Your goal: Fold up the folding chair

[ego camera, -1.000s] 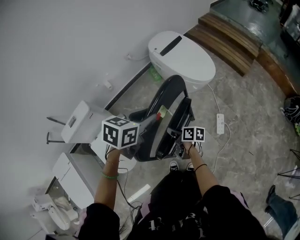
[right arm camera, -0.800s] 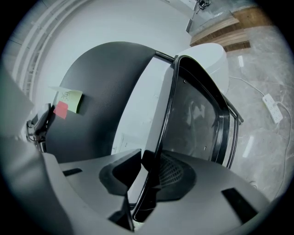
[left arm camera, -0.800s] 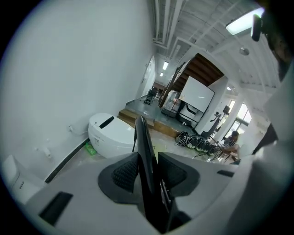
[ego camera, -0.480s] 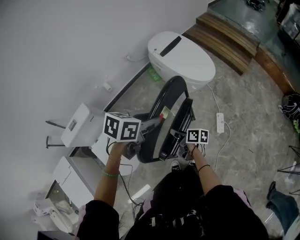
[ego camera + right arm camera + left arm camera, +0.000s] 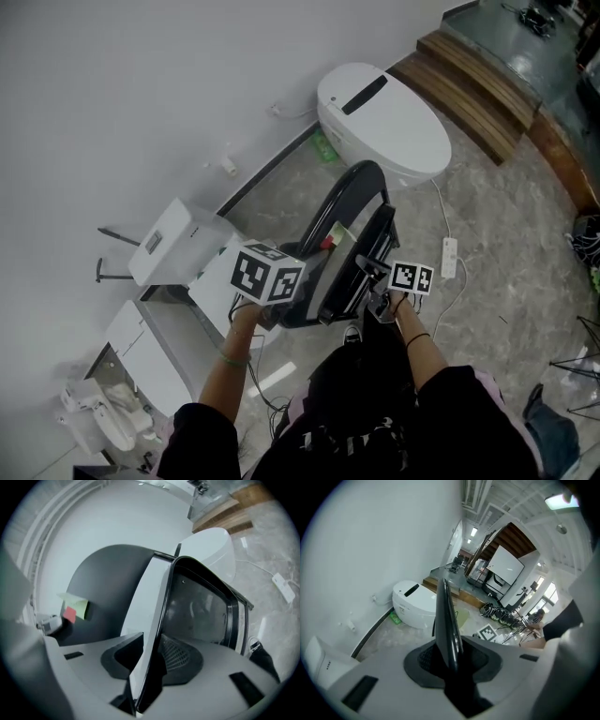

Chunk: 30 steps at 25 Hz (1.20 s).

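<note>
Closing on the folding chair (image 5: 349,246), my left gripper (image 5: 449,660) has just tightened its fingers (image 5: 421,660) around the black rim. My right gripper (image 5: 149,667) pinches the seat's edge. The chair stands part-folded on the floor (image 5: 497,234) near a toilet (image 5: 384,122).

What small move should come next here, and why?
Probably squeeze the two halves together: the left tongs, whose jaws have just been closing, and the right tongs each clamp a panel edge of the folding chair, and a gap shows between the panels.
</note>
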Tool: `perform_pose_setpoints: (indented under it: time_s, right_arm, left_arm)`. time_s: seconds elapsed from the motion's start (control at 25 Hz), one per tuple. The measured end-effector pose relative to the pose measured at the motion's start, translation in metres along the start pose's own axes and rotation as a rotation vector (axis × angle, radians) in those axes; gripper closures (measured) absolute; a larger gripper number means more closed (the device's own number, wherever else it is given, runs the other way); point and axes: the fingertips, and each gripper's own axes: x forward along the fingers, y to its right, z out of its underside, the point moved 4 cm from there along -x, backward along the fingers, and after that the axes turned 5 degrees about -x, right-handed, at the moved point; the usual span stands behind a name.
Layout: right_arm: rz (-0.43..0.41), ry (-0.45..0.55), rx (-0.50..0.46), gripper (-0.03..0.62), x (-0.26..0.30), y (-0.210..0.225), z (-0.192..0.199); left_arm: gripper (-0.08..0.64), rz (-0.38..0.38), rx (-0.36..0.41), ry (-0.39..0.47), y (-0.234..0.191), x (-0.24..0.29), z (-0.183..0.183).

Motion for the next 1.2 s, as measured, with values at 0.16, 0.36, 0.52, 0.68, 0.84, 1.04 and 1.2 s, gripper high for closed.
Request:
perform_pose_setpoints:
  time_s: [0.16,0.36,0.52,0.68,0.84,1.04,1.2]
  right_arm:
    - [0.019,-0.003,0.05,0.485,0.023,0.008,-0.032]
    - [0.014,-0.08,0.122,0.519,0.037,0.012,-0.044]
    - [0.031,-0.105,0.182,0.529,0.042,0.012,-0.046]
    - [0.066,-0.161,0.196,0.529,0.051,0.006,-0.048]
    - [0.052,-0.123,0.181,0.529,0.063,-0.019,-0.06]
    - [0.024,-0.039,0.143,0.529,0.093,-0.061,-0.071]
    - [0.01,0.02,0.131,0.529,0.121,-0.081,-0.084]
  left_arm:
    - [0.469,0.022,-0.02,-0.004,-0.012,-0.002,-0.002]
    - [0.474,-0.002,-0.008,0.013,-0.021,-0.005,-0.011]
    - [0.482,0.015,-0.027,0.015,-0.03,-0.006,-0.013]
    - [0.483,0.025,-0.042,0.01,-0.037,-0.012,-0.016]
    - [0.482,0.031,-0.02,0.017,-0.045,-0.035,-0.025]
    - [0.482,0.044,0.046,0.037,-0.073,-0.076,-0.038]
    - [0.482,0.033,0.107,0.053,-0.093,-0.098,-0.054]
